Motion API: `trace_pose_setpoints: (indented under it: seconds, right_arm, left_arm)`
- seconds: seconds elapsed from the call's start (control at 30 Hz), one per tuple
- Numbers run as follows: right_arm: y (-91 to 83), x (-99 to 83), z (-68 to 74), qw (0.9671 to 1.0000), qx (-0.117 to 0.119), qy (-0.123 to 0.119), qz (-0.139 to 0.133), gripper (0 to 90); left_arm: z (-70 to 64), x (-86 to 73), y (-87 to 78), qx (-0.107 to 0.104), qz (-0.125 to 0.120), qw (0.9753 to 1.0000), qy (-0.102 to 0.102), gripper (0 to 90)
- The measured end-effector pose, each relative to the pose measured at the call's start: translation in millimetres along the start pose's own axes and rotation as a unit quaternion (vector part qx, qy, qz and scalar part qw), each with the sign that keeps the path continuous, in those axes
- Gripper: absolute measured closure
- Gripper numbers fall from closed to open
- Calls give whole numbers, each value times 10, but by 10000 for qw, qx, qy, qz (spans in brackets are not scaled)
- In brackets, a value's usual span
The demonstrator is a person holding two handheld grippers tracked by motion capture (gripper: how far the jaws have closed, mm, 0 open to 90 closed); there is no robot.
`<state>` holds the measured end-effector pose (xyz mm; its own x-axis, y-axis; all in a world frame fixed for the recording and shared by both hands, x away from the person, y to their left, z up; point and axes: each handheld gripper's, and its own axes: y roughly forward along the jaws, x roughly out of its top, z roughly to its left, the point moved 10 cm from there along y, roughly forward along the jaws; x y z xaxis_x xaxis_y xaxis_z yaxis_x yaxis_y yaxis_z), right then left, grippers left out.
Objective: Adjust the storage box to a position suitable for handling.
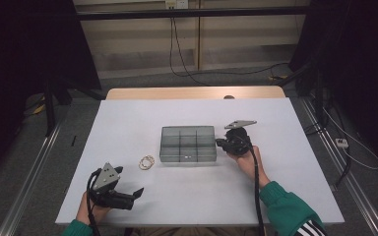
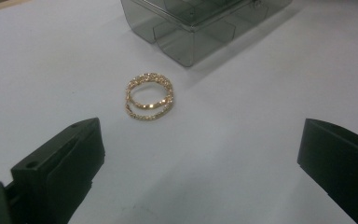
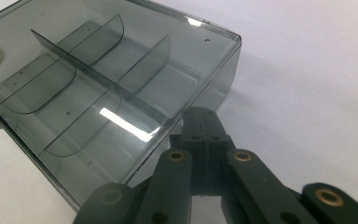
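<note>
Lying on the white table (image 1: 128,128) just left of the smoky clear plastic compartment box (image 1: 187,144), the thin gold beaded bracelet (image 2: 149,96) looks light, limp and slippery, best pinched across both strands by the wide-open left gripper (image 2: 200,158), while the right gripper (image 3: 205,122), jaws closed together, touches the box's edge

White table (image 1: 128,123) bearing a smoke-grey compartment box (image 1: 187,143) near its centre. A pair of gold rings (image 1: 146,162) lies just beside the box's front left corner.

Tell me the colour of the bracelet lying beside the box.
Gold, a beaded-looking double loop; the bracelet shows best in the left gripper view.
</note>
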<state>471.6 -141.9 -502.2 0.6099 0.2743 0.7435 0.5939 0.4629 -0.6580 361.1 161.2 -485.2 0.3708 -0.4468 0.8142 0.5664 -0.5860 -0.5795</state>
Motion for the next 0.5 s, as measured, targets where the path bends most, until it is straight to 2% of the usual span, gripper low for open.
trace_pose_setpoints:
  seconds: [0.33, 0.43, 0.5]
  right_arm:
    - [-2, -2, 28, 10000, 32, -34, 24, 900]
    - [-42, -4, 36, 10000, 45, -33, 15, 900]
    - [-97, -15, 39, 10000, 59, -15, 1, 869]
  left_arm:
    - [1, 4, -7, -3, -18, 10000, 17, 2]
    - [0, -2, -7, -9, -4, 10000, 17, 2]
    - [3, -4, -15, -12, -4, 10000, 20, 2]
